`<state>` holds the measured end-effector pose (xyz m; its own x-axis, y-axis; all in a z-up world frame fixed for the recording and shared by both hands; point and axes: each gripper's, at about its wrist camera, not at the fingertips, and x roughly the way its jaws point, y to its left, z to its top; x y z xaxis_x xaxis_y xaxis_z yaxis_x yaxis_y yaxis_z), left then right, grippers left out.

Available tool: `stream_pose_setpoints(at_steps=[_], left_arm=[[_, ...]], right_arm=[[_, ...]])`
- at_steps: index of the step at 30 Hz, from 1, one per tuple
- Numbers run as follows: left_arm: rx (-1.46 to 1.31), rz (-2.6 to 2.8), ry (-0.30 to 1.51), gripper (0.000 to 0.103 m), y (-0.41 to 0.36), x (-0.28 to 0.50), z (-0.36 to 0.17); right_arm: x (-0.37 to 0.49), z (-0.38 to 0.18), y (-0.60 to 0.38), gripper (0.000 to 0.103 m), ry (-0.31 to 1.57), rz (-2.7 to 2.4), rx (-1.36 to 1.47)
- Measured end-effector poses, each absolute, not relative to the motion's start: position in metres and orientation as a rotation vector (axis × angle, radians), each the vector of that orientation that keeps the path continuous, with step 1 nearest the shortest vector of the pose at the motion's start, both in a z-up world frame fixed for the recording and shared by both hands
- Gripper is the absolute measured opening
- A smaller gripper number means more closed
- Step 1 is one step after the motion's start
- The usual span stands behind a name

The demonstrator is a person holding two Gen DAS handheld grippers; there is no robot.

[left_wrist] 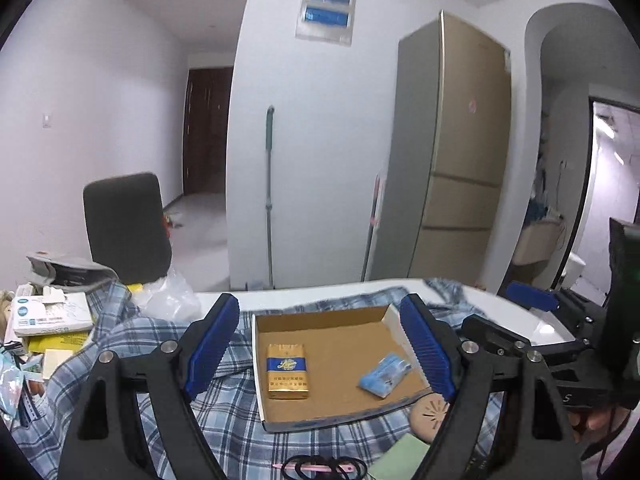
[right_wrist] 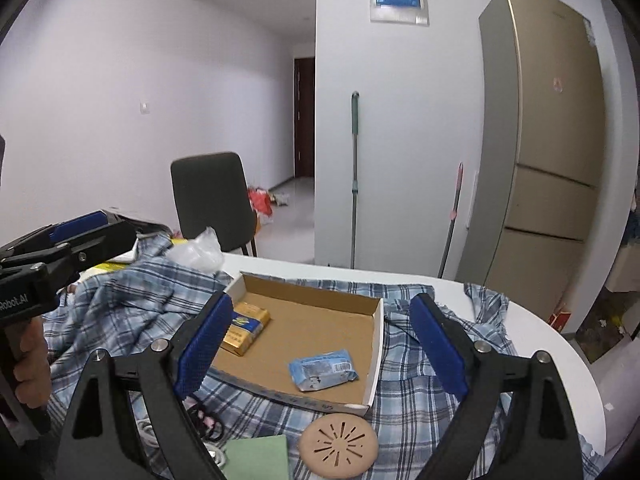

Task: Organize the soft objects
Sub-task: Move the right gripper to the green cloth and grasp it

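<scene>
The checked shirt (right_wrist: pixel 132 300) covered most of the table (right_wrist: pixel 560 360), and the cardboard box (right_wrist: pixel 376 332) hid part of the shirt. The left claw's finger (right_wrist: pixel 204 344) hid part of the gold pack (right_wrist: pixel 248 330) in the right view. The pink scissors (left_wrist: pixel 320 469) and green pad (left_wrist: pixel 398 460) were cut off by the bottom edge.

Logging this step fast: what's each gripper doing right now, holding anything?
Left gripper: open, holding nothing, above the cardboard box.
Right gripper: open, holding nothing, above the same box.
</scene>
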<state>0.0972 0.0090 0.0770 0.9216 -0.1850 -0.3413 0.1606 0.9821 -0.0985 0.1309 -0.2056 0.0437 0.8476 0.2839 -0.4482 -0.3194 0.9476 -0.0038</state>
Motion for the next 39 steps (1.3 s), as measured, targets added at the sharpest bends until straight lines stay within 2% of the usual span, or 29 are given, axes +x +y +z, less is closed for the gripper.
stream_pose_setpoints(at_steps=[5,7,11,13,19,29,34,38,39], left_arm=[[-0.061,-0.183,0.32,0.085,0.008,0.063,0.084],[-0.063,-0.184,0.3,0.09,0.01,0.052,0.083],[-0.04,-0.161,0.256,0.093,0.013,0.032,0.073],[-0.026,-0.154,0.255,0.103,0.014,0.027,0.067],[-0.021,-0.132,0.275,0.103,0.02,0.028,0.04],[-0.03,-0.112,0.332,0.103,0.026,0.045,-0.006],[-0.032,-0.105,0.357,0.103,0.027,0.049,-0.014],[-0.032,-0.084,0.352,0.103,0.03,0.048,-0.016],[-0.031,-0.077,0.345,0.103,0.03,0.047,-0.015]], right_arm=[[0.098,0.057,-0.204,0.089,0.407,0.32,-0.075],[0.084,0.059,-0.204,0.089,0.375,0.309,-0.06],[0.064,0.058,-0.202,0.089,0.34,0.292,-0.036],[0.059,0.054,-0.198,0.089,0.339,0.293,-0.047],[0.049,0.032,-0.189,0.089,0.318,0.235,-0.113],[0.068,-0.016,-0.182,0.089,0.441,0.241,-0.169],[0.082,-0.042,-0.176,0.089,0.586,0.248,-0.247],[0.086,-0.055,-0.17,0.086,0.676,0.303,-0.271],[0.085,-0.058,-0.168,0.082,0.688,0.314,-0.285]])
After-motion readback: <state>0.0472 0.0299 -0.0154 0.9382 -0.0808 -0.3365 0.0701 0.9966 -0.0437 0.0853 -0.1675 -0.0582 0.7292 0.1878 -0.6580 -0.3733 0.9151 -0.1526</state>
